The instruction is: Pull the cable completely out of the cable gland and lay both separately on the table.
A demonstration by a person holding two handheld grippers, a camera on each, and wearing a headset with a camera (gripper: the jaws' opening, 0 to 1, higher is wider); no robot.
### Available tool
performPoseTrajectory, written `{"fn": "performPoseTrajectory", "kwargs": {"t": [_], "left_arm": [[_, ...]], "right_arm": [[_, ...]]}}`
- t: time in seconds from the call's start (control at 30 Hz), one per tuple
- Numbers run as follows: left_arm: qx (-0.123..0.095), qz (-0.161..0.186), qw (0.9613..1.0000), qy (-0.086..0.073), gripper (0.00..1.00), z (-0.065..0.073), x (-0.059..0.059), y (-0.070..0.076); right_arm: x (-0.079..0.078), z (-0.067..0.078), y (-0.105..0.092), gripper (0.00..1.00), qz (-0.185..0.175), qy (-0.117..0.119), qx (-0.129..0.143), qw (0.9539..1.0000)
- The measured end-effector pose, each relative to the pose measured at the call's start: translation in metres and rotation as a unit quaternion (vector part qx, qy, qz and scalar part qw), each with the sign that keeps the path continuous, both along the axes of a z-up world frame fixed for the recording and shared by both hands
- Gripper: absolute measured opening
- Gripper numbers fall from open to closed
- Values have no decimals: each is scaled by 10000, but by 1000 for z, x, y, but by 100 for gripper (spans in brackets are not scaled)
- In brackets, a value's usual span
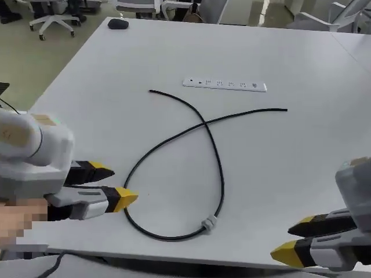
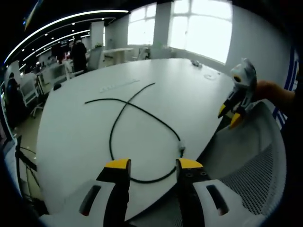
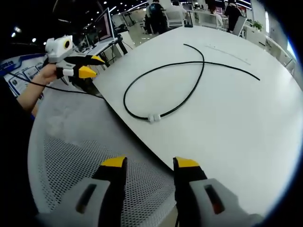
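A black cable (image 1: 191,130) lies in a crossed loop on the white table (image 1: 290,75), and it still runs through a small grey cable gland (image 1: 208,223) near the front edge. The same cable (image 2: 142,109) and gland (image 2: 181,150) show in the left gripper view, and the cable (image 3: 189,66) with its gland (image 3: 152,117) in the right gripper view. My left gripper (image 1: 119,184) stands open at the table's left front, apart from the cable. At the front right my right gripper (image 1: 295,240) is open too, holding nothing.
A white power strip (image 1: 225,84) lies beyond the cable. A dark small object (image 1: 118,24) sits at the far left corner. Office chairs (image 1: 55,17) stand behind the table. A grey mesh chair back (image 3: 80,156) is below the table's front edge.
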State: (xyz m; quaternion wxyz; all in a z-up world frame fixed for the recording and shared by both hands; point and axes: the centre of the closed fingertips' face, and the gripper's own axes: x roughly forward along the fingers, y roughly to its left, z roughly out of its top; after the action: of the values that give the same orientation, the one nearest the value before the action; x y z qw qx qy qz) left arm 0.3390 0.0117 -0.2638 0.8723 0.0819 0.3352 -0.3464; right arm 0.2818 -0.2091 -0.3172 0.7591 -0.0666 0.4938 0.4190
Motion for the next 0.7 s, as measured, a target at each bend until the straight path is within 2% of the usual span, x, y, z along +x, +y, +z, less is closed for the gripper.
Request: {"fn": "performPoseTrajectory", "kwargs": {"t": [0.07,0.1,0.2,0.27,0.33,0.43,0.5,0.53,0.6,0.7], "left_arm": [[95,-153,9998,3,38,-3,2,-16],[90,-278,9996,19,37,-5,3,-28],[97,-503,9987,-13,34,-11,8,-50],[124,-695,9974,142,34,-19,5,-65],[202,-912,9954,232,34,-26,2,-77],[227,-1104,9930,361,34,-35,3,-91],[243,-1169,9901,739,31,-45,0,-97],[265,-1296,9881,783,28,-50,0,-102],[320,-1380,9869,773,26,-56,5,-111],[331,-1530,9833,928,26,-69,9,-122]], "right_arm": [[-1,-1,1,39,21,42,30,10000],[-4,-1,3,39,114,45,33,9999],[-6,2,2,39,181,-9,57,9998],[-7,3,1,39,164,-19,120,9998],[-9,4,-1,39,173,-29,135,9998],[-10,4,-6,39,151,-57,110,9998],[-10,5,-9,39,115,-83,101,9998],[-10,5,-10,39,94,-94,104,9999],[-11,7,-11,39,52,-117,128,9998],[-12,13,-12,39,-8,-189,165,9997]]}}
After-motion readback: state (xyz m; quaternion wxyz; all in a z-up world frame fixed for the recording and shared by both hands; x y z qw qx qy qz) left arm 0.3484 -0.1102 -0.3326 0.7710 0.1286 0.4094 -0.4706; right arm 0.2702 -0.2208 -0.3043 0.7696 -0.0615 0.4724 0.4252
